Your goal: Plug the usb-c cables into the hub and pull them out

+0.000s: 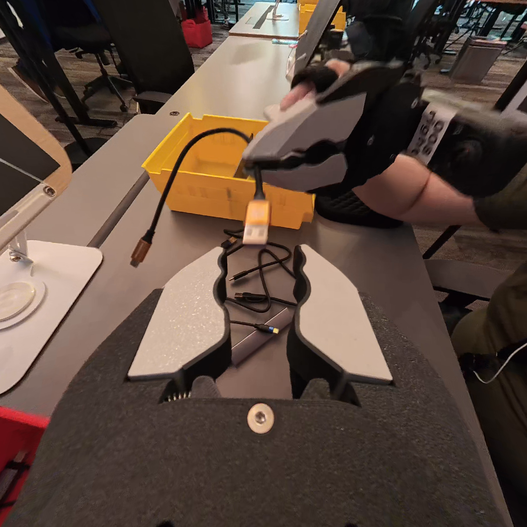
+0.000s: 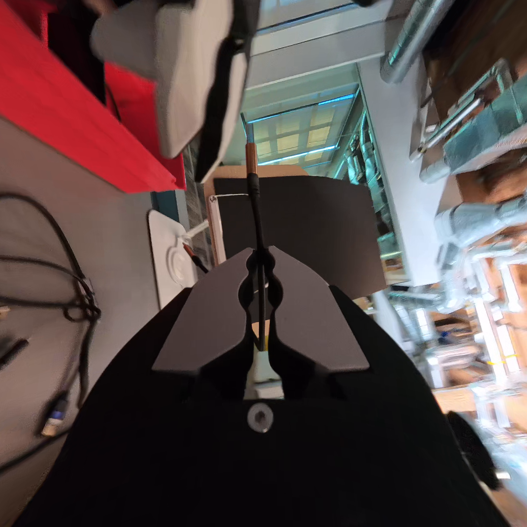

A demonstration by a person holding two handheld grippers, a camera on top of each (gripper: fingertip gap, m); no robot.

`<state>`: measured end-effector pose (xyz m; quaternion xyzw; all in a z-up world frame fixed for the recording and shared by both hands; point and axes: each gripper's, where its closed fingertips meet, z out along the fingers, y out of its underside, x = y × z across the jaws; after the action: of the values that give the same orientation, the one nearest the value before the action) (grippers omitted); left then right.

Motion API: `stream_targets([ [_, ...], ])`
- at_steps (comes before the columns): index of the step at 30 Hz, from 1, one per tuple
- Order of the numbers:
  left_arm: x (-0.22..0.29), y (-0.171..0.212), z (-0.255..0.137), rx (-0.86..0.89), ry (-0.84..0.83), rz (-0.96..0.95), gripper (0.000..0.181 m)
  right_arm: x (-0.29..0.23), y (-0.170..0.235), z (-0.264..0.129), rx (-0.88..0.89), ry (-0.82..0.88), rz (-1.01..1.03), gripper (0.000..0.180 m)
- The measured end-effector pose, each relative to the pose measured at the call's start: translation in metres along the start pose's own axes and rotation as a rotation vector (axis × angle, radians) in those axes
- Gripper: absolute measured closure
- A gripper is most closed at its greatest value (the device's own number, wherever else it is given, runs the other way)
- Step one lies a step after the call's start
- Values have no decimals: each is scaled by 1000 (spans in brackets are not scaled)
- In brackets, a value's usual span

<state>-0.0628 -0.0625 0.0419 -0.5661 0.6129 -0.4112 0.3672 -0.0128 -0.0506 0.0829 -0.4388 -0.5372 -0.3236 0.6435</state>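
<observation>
My left gripper (image 1: pixel 259 252) is open and empty above a tangle of thin black cables (image 1: pixel 265 273) and the grey hub (image 1: pixel 256 339) on the grey table. A cable plug with a blue and yellow tip (image 1: pixel 271 329) lies across the hub. My right gripper (image 1: pixel 251 164) is shut on a black braided cable (image 1: pixel 171 182) in the air over the yellow bin. The cable's orange plug (image 1: pixel 256 222) hangs below the jaws and its brown plug (image 1: pixel 141 251) dangles to the left. In the right wrist view, my right gripper (image 2: pixel 261 251) pinches this cable, with the brown plug (image 2: pixel 251 156) beyond the tips.
A yellow bin (image 1: pixel 199 185) stands behind the cables. A white stand base (image 1: pixel 42 285) sits at the left and a red box (image 1: pixel 17 442) at the near left. The table edge runs along the right. The right wrist view is tilted and blurred, with loose cables (image 2: pixel 79 299) at its left. My hands' fingertips stand some 7 centimeters from each other. About 20 centimeters separates my left fingertips from the grey hub (image 1: pixel 256 339).
</observation>
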Motion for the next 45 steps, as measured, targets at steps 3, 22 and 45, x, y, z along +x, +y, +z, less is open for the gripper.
stream_targets([
  [3,-24,12,-5,-75,-155,59,136,20,2,-6,57,-28,298,174],
  [22,-23,0,40,-33,-397,286,132,95,-38,-77,392,-229,937,174],
  [45,20,-10,22,28,142,-285,175,63,37,-42,213,-319,1025,145],
])
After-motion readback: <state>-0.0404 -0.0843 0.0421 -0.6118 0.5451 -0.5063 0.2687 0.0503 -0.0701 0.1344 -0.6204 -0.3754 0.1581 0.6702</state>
